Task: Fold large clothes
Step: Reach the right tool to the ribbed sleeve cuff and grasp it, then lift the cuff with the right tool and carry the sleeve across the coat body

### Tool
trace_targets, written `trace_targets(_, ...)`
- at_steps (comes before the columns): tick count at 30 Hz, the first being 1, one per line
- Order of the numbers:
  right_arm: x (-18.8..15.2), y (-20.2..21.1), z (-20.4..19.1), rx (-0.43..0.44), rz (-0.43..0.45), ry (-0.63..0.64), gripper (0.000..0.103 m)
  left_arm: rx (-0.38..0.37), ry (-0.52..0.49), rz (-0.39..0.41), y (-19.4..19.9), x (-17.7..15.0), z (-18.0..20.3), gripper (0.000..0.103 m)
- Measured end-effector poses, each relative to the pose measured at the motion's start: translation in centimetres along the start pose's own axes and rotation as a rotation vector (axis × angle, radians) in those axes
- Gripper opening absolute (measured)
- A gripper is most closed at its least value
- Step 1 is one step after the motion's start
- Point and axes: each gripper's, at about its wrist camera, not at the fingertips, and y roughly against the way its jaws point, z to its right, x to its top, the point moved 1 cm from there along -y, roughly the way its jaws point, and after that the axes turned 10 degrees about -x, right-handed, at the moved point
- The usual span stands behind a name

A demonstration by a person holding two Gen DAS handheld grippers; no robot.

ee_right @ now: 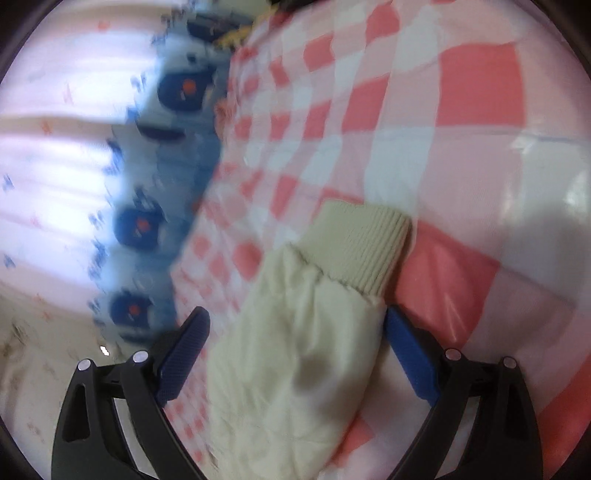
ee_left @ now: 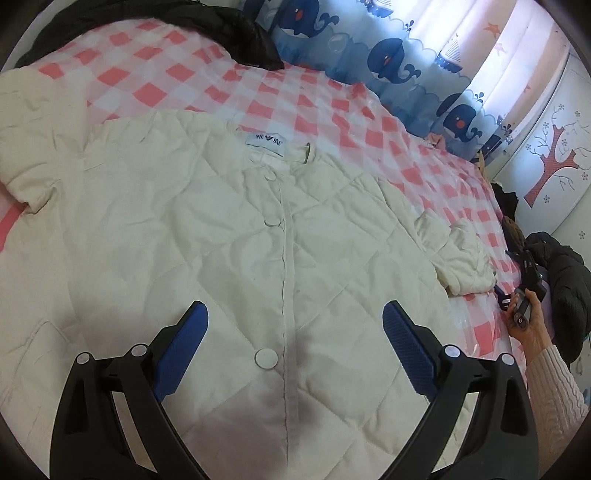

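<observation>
A white quilted jacket [ee_left: 221,236] lies face up and spread flat on a pink-and-white checked bed [ee_left: 258,96], buttoned down the front. My left gripper [ee_left: 295,317] is open above the jacket's lower front, empty. The jacket's right sleeve [ee_left: 461,258] lies bunched at the bed's right edge. In the right wrist view that sleeve [ee_right: 295,350], with its ribbed cuff [ee_right: 362,243], lies between the open fingers of my right gripper [ee_right: 297,325]. The right gripper also shows in the left wrist view [ee_left: 524,291], held by a hand beside the sleeve.
A black garment [ee_left: 147,26] lies at the bed's far end. A whale-print curtain [ee_left: 369,55] hangs along the far side. A dark coat [ee_left: 565,273] sits off the bed's right edge, by a wall with a tree decal [ee_left: 554,162].
</observation>
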Motion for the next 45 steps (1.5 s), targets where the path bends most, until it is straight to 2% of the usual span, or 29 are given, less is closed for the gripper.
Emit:
trace_targets(6, -0.1, -1.3, -1.3, -0.021, -0.032, 0.115, 0.091, -0.007, 0.008, 0.003, -0.2, -0.1, -0.1, 0.092)
trace_targets(7, -0.1, -1.5, -1.5, -0.040, -0.034, 0.136, 0.075, -0.007, 0.008, 0.000, -0.2, -0.1, -0.1, 0.092)
trace_targets(8, -0.2, -1.8, -1.6, -0.084, -0.041, 0.160, 0.032, -0.007, 0.012, -0.003, -0.2, -0.1, -0.2, 0.092)
trace_targets(9, -0.2, -2.0, -1.5, -0.085, -0.054, 0.156, 0.015, -0.007, 0.015, -0.004, -0.2, -0.1, -0.3, 0.092)
trace_targets(12, -0.7, -1.7, -2.1, -0.101, -0.032, 0.201, 0.014, -0.006, 0.027, -0.001, -0.1, -0.1, -0.5, 0.092)
trace_targets(14, -1.0, -0.6, -2.8, -0.067, 0.007, 0.204, 0.013, -0.009, 0.031, 0.004, 0.2, 0.0, -0.5, 0.092)
trace_targets(19, -2.1, 4.4, -6.1, 0.086, 0.143, 0.201, 0.013, 0.012, 0.033, 0.023, 0.8, 0.2, -0.6, 0.092)
trace_targets(23, -3.8, 7.9, -9.8, 0.177, 0.207, 0.213, 0.013, 0.068, 0.023, 0.028, 1.4, 0.4, -1.0, 0.092)
trace_targets(27, -6.4, 9.9, -14.7, 0.210, 0.222, 0.290, 0.013, 0.127, -0.011, 0.040, 2.1, 0.5, -1.0, 0.092)
trace_targets(31, -9.8, 11.0, -20.0, 0.227, 0.225, 0.399, 0.013, 0.204, -0.123, 0.059, 3.4, 0.5, -0.4, 0.092)
trace_targets(40, -18.5, 11.3, -28.5, 0.296, 0.180, 0.563, 0.013, 0.234, -0.143, 0.111, 7.6, 1.0, -2.3, 0.092)
trace_targets(45, -23.3, 10.5, -31.6, 0.339, 0.137, 0.613, 0.013, 0.230, -0.142, 0.136, 9.6, 1.3, -3.2, 0.092)
